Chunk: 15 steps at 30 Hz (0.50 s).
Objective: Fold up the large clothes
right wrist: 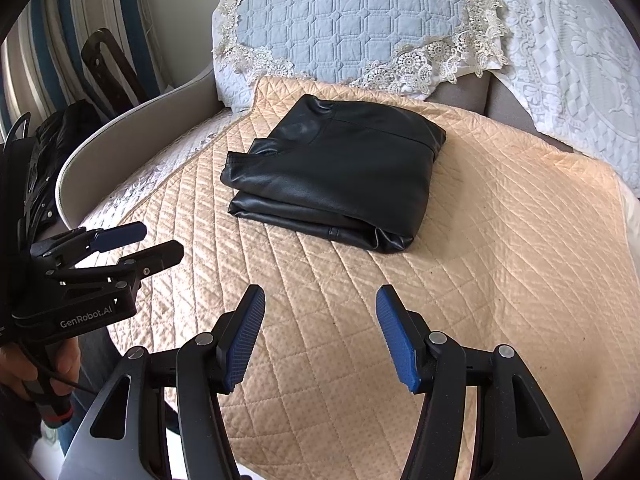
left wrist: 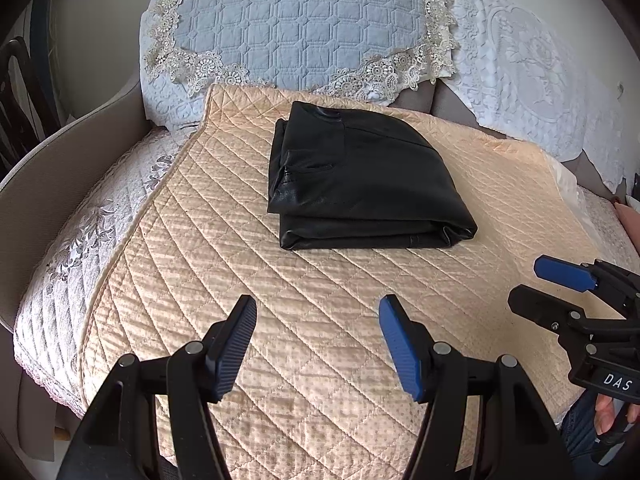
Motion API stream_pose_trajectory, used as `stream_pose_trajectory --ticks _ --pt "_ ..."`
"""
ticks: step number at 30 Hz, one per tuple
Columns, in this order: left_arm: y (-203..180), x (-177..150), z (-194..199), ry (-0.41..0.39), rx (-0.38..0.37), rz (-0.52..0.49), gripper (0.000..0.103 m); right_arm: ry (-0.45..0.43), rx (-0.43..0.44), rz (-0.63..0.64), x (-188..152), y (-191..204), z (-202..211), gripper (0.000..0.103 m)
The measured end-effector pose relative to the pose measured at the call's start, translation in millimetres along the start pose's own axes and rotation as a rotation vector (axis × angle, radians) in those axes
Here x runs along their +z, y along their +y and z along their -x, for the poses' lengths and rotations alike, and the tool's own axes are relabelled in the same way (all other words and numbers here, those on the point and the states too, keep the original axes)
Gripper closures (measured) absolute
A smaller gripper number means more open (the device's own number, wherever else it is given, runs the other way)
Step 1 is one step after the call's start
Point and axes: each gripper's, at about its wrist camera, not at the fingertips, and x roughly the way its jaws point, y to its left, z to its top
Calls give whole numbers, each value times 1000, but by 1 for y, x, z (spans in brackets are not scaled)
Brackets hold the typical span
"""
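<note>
A black leather garment (left wrist: 360, 176) lies folded into a compact rectangle on the peach quilted cover (left wrist: 280, 320) of a sofa seat; it also shows in the right wrist view (right wrist: 340, 176). My left gripper (left wrist: 318, 308) is open and empty, held above the cover in front of the garment. My right gripper (right wrist: 320, 298) is open and empty, also in front of the garment. Each gripper appears in the other's view: the right one (left wrist: 536, 284) at the right edge, the left one (right wrist: 160, 242) at the left edge, both apart from the garment.
A blue quilted cushion with lace trim (left wrist: 296, 20) leans against the sofa back. White lace covers (left wrist: 532, 68) drape the backrest. The sofa's beige armrest (left wrist: 60, 160) curves on the left. A dark chair (right wrist: 112, 68) and another dark garment (right wrist: 52, 152) stand beyond it.
</note>
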Motion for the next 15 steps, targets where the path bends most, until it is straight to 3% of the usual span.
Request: stream_pose_trajectory --ticks 15 --pt "0 0 2 -3 -10 0 37 -4 3 -5 0 -1 2 44"
